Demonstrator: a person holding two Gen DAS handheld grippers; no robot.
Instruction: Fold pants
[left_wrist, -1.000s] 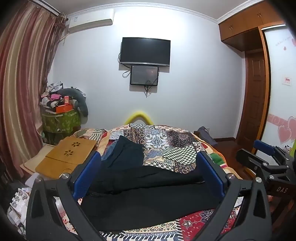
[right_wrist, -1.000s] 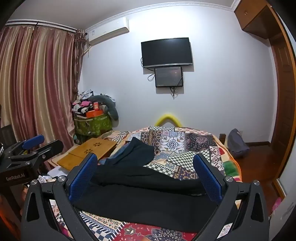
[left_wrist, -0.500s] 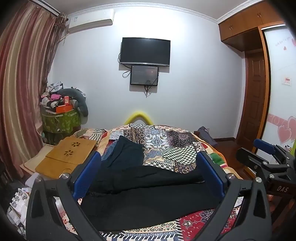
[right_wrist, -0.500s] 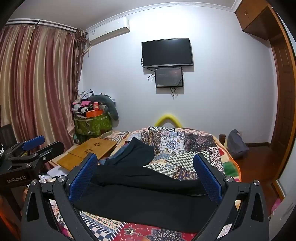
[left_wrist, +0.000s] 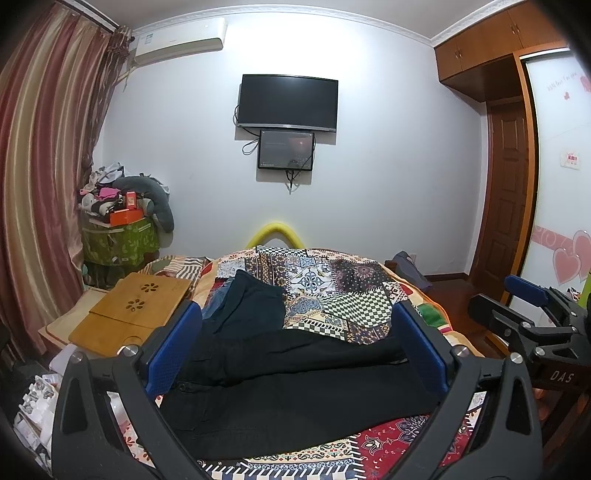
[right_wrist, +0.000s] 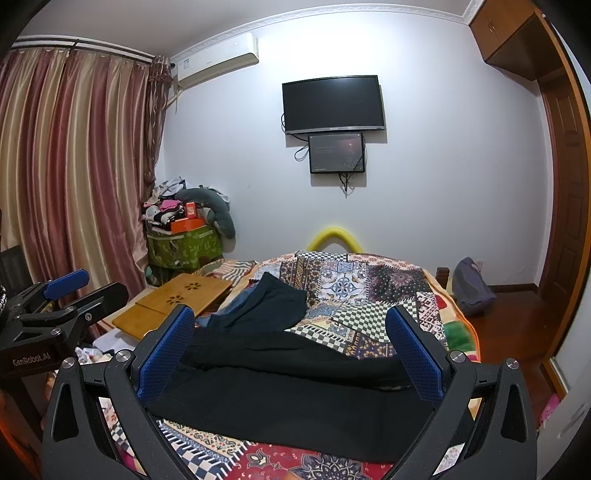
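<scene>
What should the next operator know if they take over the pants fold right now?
Left gripper: open, empty, raised over the near edge of the bed.
Right gripper: open, empty, raised alongside it.
Pants: black, lying crosswise on the quilt near you, legs not neatly aligned. A second dark garment lies further back, left.
Done: no fold visible.
Left: grasp the pants and make every fold.

A white wall (left_wrist: 388, 147) carries a dark television (left_wrist: 287, 102) with a smaller screen (left_wrist: 286, 150) just below it and an air conditioner (left_wrist: 179, 40) high up. Striped red curtains (right_wrist: 70, 166) hang on the left, a wooden door (left_wrist: 506, 195) and cupboard (left_wrist: 480, 48) stand on the right. A bed with a patchwork cover (left_wrist: 332, 288) fills the middle.
</scene>
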